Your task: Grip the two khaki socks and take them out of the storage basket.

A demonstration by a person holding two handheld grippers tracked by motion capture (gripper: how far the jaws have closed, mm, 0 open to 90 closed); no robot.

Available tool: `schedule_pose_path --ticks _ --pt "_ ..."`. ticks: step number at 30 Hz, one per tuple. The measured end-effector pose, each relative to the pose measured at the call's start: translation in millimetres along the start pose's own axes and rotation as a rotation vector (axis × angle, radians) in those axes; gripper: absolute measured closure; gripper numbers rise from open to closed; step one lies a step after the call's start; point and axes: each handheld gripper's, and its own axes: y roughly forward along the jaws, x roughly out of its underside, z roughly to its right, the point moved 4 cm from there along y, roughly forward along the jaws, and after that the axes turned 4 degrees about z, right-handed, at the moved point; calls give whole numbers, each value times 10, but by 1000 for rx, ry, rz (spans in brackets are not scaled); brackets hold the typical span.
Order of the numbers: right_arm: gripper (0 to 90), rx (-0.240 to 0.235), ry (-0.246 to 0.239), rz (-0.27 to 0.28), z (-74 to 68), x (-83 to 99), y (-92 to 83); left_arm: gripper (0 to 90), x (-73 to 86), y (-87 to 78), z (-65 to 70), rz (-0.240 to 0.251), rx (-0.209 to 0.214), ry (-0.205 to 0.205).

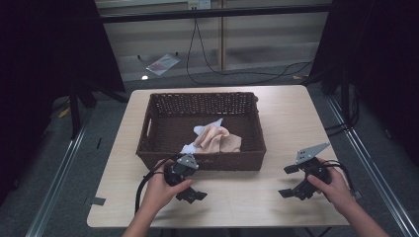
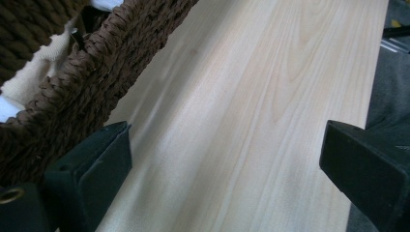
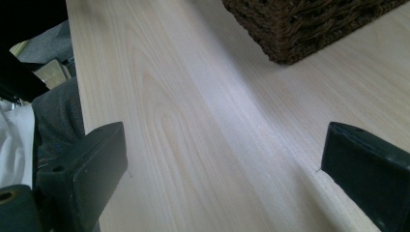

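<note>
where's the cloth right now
In the high view, the cloth lies bunched inside the wicker basket, against its near wall, just beyond the left gripper.

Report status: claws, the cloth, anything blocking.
Left claw open, empty, at the basket's near wall. Right claw open, empty, over the table. Cloth bunched inside the basket, untouched. Nothing blocking.
</note>
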Motion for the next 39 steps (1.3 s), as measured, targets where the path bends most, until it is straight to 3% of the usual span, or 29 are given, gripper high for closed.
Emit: schedule_pose_path --ticks 7,20,30,35,39 --pt "18 1 2 -5 6 -27 21 49 -36 -110 13 5 6 0" --pt "18 -2 -2 0 10 -40 19 48 -166 -201 25 -8 78 -13" --pt "18 -3 -5 1 9 -39 19 46 -349 -379 8 -51 69 -8" --pt "18 -5 -7 0 9 -40 25 46 -450 -457 -17 -49 84 -29" --pt "18 -5 -3 1 8 -42 18 50 -547 -514 -49 -49 80 -24"
